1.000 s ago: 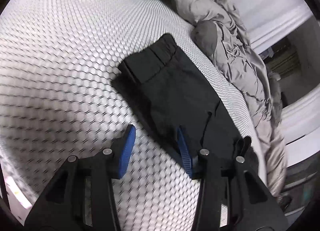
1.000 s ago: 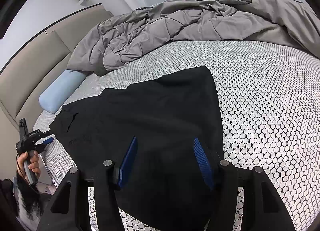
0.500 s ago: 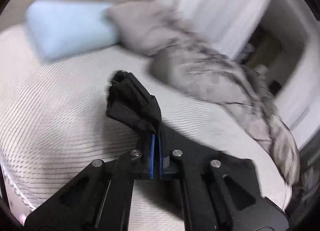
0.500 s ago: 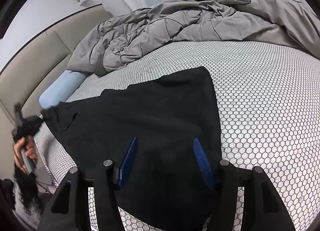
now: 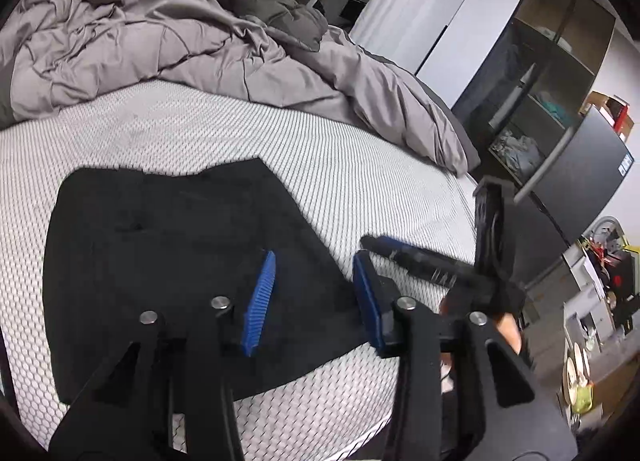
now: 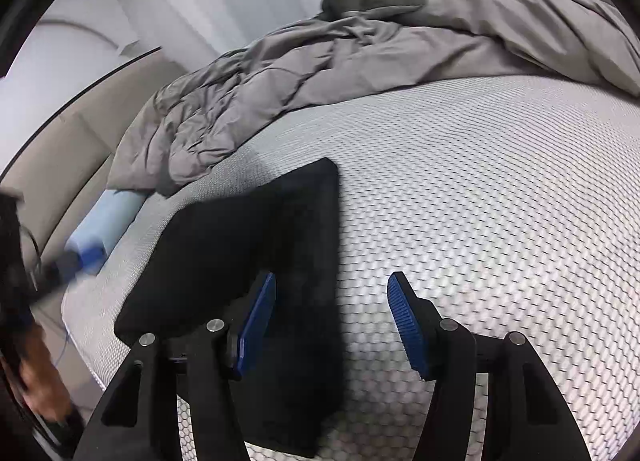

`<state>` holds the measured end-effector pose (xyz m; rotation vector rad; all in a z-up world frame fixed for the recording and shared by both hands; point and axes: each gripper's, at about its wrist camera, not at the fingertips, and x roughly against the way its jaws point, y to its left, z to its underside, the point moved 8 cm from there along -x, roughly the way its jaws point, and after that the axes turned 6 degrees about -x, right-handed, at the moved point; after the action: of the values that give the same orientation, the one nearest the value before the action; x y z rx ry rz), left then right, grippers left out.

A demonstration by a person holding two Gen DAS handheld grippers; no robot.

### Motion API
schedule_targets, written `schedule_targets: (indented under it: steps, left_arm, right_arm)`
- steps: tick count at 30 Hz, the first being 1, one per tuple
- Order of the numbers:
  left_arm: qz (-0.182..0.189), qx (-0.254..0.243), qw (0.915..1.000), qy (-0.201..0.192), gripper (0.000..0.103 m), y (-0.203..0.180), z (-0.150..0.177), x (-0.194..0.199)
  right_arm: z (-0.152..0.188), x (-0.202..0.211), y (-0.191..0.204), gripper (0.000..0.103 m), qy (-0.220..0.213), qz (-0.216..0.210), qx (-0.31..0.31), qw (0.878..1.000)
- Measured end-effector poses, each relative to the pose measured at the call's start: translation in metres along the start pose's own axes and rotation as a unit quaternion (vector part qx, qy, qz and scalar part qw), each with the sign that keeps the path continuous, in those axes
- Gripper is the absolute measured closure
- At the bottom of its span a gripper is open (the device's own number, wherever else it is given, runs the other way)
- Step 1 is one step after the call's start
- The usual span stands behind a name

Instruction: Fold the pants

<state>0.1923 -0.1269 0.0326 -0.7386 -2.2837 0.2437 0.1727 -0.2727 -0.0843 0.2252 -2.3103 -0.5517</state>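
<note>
- On the bed (image 5: 360, 165), near its front edge, the black pants (image 5: 172, 261) lie as a compact, roughly rectangular stack on the honeycomb-patterned cover — at least one fold looks done, judging by the doubled layers.
- Left tool (image 5: 316, 301): blue pads spread wide apart, nothing between them, hovering over the stack's right corner.
- Right tool (image 6: 332, 325): jaws wide too, empty — its left pad hangs above the pants (image 6: 256, 261), its right pad over bare cover.
- Neither tool grips cloth, so the pants rest free.
- Look of the garment: flat, dark, edges fairly straight, one corner crisp in the right wrist view; seams barely readable in the black fabric.
- What's left, I'd judge: perhaps one more fold to halve the stack, or a smoothing pass — hard to say, since the layer count is hidden.
- Grey duvet (image 6: 320, 73) stays bunched well behind.
</note>
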Motion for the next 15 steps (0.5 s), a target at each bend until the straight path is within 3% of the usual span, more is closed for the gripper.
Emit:
schedule_targets:
  steps: [1, 3, 6, 10, 13, 15]
  left_arm:
    - [-0.004, 0.002, 0.9999, -0.010, 0.051, 0.009, 0.001, 0.008]
    - [-0.039, 0.004, 0.9984, -0.039, 0.031, 0.032, 0.000, 0.018]
    - [-0.105, 0.036, 0.9921, -0.059, 0.029, 0.087, 0.016, 0.028]
    - [-0.152, 0.103, 0.9825, -0.032, 0.030, 0.156, 0.048, 0.024]
    - [-0.158, 0.126, 0.9791, -0.022, 0.030, 0.184, 0.060, 0.025]
    - [-0.163, 0.128, 0.9780, -0.021, 0.030, 0.195, 0.071, 0.030]
  right_arm:
    - [0.000, 0.003, -0.002, 0.043, 0.000, -0.002, 0.000, 1.000]
    - [0.001, 0.004, 0.002, 0.044, 0.004, -0.015, 0.003, 1.000]
    - [0.010, -0.002, 0.016, 0.044, 0.031, -0.065, -0.001, 0.997]
    - [0.024, -0.013, 0.045, 0.044, 0.067, -0.132, 0.001, 0.989]
    - [0.032, -0.032, 0.057, 0.044, 0.103, -0.145, -0.005, 0.984]
    - [0.038, -0.047, 0.054, 0.044, 0.126, -0.124, -0.011, 0.984]
